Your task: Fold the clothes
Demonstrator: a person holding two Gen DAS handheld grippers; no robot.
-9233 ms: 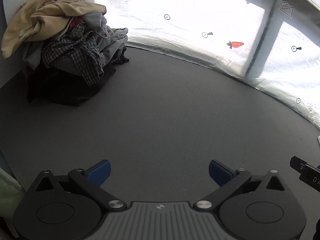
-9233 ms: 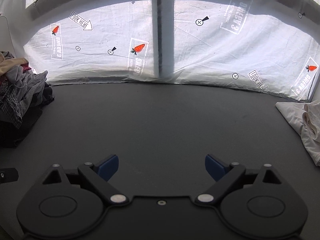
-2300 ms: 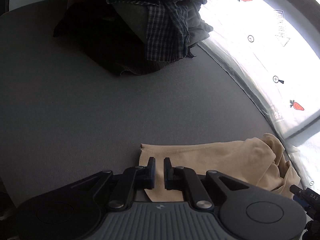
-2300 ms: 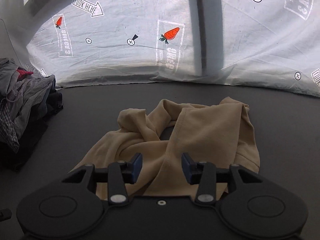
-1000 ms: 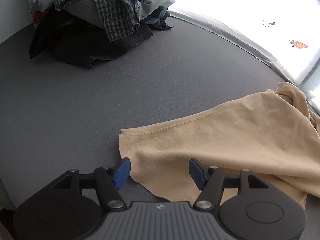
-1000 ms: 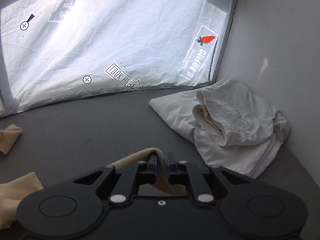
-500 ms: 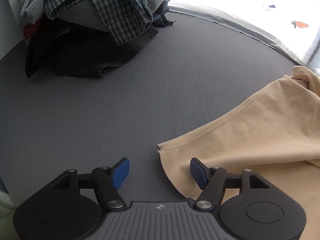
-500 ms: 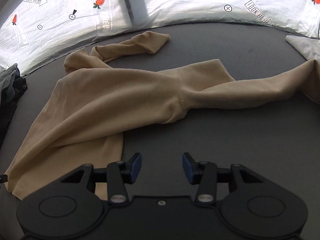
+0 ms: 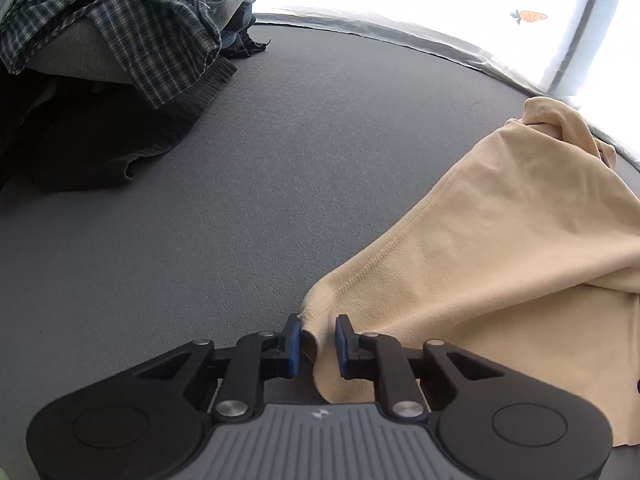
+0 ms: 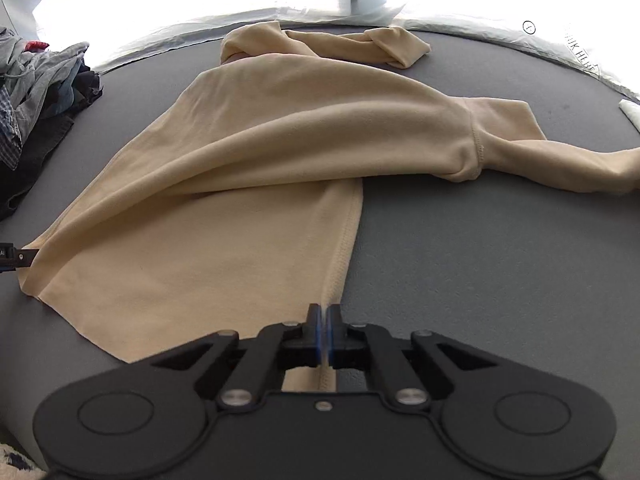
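A beige long-sleeved shirt (image 10: 280, 128) lies spread and rumpled on the grey table (image 9: 240, 200), one sleeve trailing right and the other bunched at the far edge. My left gripper (image 9: 317, 334) is shut on the shirt's (image 9: 500, 240) near left hem corner, with the cloth puckered up between the blue pads. Over the hem's right corner, my right gripper (image 10: 323, 320) is shut on the stitched edge, its pads almost touching. The left gripper's tip (image 10: 12, 258) shows at the left border of the right wrist view.
A heap of clothes (image 9: 120, 40), with plaid, grey and dark pieces, sits at the table's far left (image 10: 36, 80). A white garment (image 10: 632, 114) peeks in at the right edge. Bright plastic sheeting (image 9: 528, 16) with carrot marks runs along the back.
The left gripper's jaws have closed on the shirt's corner that lay between them. The right gripper has moved in over the hem's other corner and closed on it.
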